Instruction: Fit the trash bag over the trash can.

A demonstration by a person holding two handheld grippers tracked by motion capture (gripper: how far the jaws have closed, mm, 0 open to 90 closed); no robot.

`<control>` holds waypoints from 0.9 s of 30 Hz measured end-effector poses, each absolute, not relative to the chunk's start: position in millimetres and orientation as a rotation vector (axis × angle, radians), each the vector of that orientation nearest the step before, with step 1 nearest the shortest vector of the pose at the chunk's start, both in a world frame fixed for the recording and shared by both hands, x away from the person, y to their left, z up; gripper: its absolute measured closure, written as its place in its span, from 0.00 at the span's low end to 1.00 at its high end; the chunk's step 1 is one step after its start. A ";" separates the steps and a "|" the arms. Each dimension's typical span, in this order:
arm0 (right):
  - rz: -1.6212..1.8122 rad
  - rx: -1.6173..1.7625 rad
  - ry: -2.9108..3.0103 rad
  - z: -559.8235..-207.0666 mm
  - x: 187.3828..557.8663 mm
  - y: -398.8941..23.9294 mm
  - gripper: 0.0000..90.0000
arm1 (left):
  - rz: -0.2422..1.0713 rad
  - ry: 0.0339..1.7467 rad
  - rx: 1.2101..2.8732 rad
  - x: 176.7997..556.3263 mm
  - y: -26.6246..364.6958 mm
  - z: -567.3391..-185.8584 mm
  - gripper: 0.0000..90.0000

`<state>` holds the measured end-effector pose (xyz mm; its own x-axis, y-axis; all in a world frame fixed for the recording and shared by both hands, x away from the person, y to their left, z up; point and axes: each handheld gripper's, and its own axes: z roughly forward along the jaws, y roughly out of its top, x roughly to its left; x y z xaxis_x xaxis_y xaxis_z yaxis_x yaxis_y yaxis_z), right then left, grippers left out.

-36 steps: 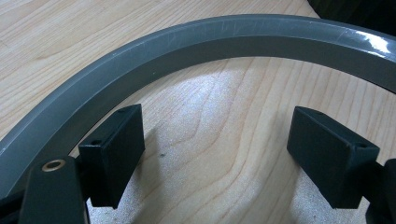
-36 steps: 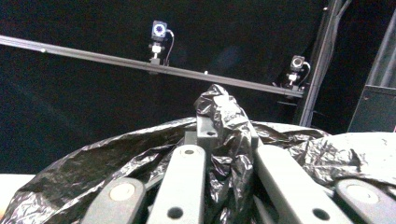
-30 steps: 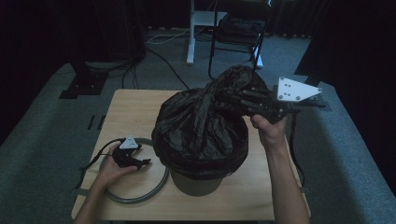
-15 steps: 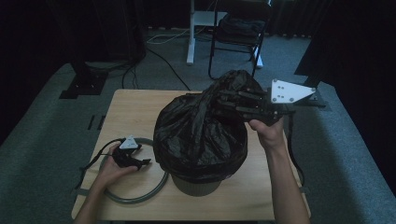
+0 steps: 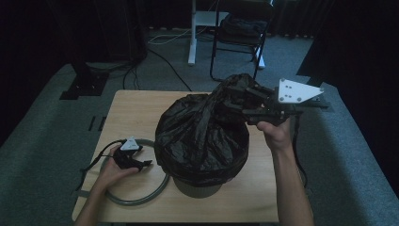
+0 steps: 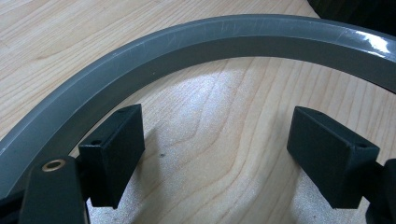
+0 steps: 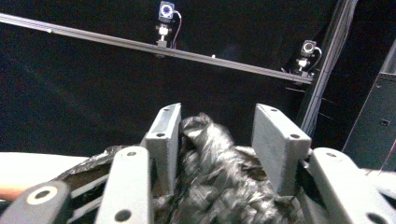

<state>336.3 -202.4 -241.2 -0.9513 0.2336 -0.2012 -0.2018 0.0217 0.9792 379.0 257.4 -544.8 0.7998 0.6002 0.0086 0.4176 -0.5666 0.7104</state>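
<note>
At the middle of the wooden table (image 5: 141,106), a dark bin (image 5: 200,188) lined with a black rubbish bag (image 5: 202,136), bulging well above the rim. Just left of the bin, flat on the wood, a grey ring (image 5: 141,197). Inside that ring, the left gripper (image 5: 141,164), jaws standing wide apart with bare wood between them and the ring's band (image 6: 154,51) curving just beyond the pads (image 6: 114,154). At the bin's upper right, above its rim, the right gripper (image 5: 235,101), jaws just opened partway; the bag's gathered top (image 7: 210,154) between the pads (image 7: 163,144), touching one, clear of the other.
</note>
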 end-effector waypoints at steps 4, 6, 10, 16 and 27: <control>2.000 0.044 1.984 -239.2 335.4 -206.9 0.56 | 0.323 0.748 2.254 378.9 257.4 -544.8 0.22; 1.999 0.048 1.979 -238.3 335.3 -208.7 0.55 | 0.324 0.748 2.254 378.9 257.4 -544.8 0.22; 1.996 0.063 1.966 -237.0 335.2 -212.6 0.55 | 0.326 0.747 2.254 379.0 257.4 -544.8 0.21; 2.015 0.093 1.918 -232.0 336.5 -225.2 0.55 | 0.324 0.748 2.254 378.9 257.4 -544.8 0.21; 1.950 0.175 1.900 -231.4 339.5 -240.0 0.58 | 0.325 0.747 2.254 379.0 257.4 -544.8 0.22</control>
<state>339.5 -240.0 -231.4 -0.9079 0.3729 -0.1916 -0.2013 0.0130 0.9794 379.0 257.4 -544.8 0.7997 0.6003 0.0103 0.4164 -0.5668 0.7109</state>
